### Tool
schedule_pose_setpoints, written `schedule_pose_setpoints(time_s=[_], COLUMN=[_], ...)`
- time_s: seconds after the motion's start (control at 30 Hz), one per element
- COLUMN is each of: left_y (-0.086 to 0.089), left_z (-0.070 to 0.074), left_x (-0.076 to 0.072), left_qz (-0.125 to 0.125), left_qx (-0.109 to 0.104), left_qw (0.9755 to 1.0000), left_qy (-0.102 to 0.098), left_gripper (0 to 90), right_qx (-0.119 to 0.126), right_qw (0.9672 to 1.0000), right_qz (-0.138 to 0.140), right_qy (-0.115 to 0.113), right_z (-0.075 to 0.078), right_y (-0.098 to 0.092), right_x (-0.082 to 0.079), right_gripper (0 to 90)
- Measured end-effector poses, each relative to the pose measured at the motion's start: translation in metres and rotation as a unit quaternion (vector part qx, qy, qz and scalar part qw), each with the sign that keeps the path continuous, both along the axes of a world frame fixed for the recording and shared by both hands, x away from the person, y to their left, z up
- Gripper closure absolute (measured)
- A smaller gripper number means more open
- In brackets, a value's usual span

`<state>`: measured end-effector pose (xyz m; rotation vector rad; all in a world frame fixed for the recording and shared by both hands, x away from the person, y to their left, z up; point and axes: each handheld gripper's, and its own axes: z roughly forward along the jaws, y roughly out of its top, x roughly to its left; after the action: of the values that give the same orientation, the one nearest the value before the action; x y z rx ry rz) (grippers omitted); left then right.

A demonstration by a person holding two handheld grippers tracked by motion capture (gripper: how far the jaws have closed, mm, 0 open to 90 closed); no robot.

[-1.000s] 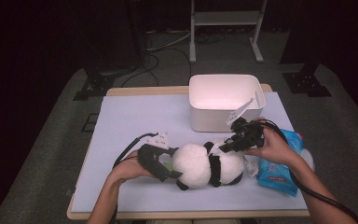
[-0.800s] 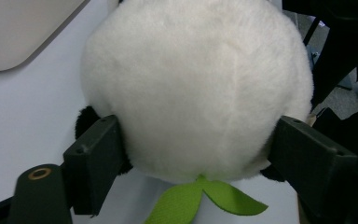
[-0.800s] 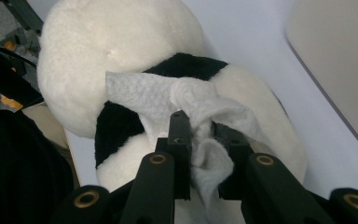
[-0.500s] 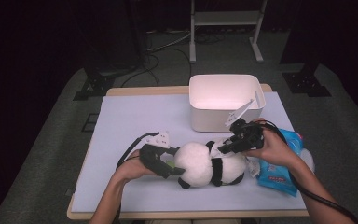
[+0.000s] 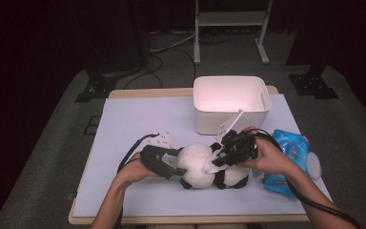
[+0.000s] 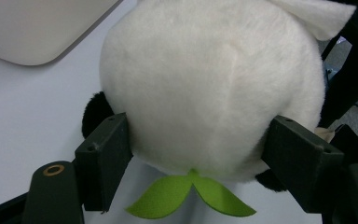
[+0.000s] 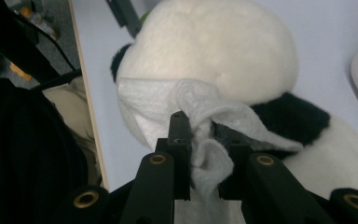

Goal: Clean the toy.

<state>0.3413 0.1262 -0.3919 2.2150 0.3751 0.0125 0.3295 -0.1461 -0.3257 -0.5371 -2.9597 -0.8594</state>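
A plush panda [image 5: 198, 164] lies on its side near the table's front, with a white head [image 6: 209, 84], black ears and a green felt leaf [image 6: 191, 198]. My left gripper [image 5: 176, 164] comes in from the left. Its jaws have just been closing and now press on both sides of the head, as the left gripper view [image 6: 198, 154] shows. My right gripper [image 5: 219, 160] is shut on a crumpled white wipe [image 7: 168, 102]. It holds the wipe against the panda's fur [image 7: 223, 51], where head meets black body.
A white plastic bin [image 5: 231, 102] stands just behind the panda; its corner [image 6: 37, 28] appears in the left gripper view. A blue pack of wipes [image 5: 288, 157] lies at the right, beside my right hand. The table's front edge [image 5: 195, 219] is close.
The left jaws have closed onto the panda's head. The right gripper has slid leftward and nearer over the panda, carrying the wipe.
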Motion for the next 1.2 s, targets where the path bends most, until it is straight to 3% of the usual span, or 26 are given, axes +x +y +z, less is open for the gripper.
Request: schedule_pose_setpoints(time_s=[0.23,0.7,0.97,1.2], left_y=[0.0,0.001,0.002,0.002], left_z=[0.0,-0.001,-0.001,-0.002], left_x=[0.0,0.001,0.002,0.002], left_qz=[0.002,0.003,0.003,0.003], left_qx=[0.001,0.003,0.005,0.005], left_qw=[1.0,1.0,1.0,1.0], left_qy=[-0.001,0.002,0.002,0.003], left_gripper=[24.0,23.7,23.7,23.7], right_qx=[-0.003,0.016,0.02,0.028], right_qw=[0.9999,0.9974,0.9947,0.9942], right_qz=[-0.011,-0.07,-0.101,-0.104], right_qy=[-0.002,0.006,0.002,0.002], right_z=[-0.002,-0.008,-0.006,-0.001], right_y=[-0.021,-0.078,-0.097,-0.09], right_x=[-0.013,-0.021,-0.007,0.01], right_gripper=[77.5,77.3,77.1,77.2])
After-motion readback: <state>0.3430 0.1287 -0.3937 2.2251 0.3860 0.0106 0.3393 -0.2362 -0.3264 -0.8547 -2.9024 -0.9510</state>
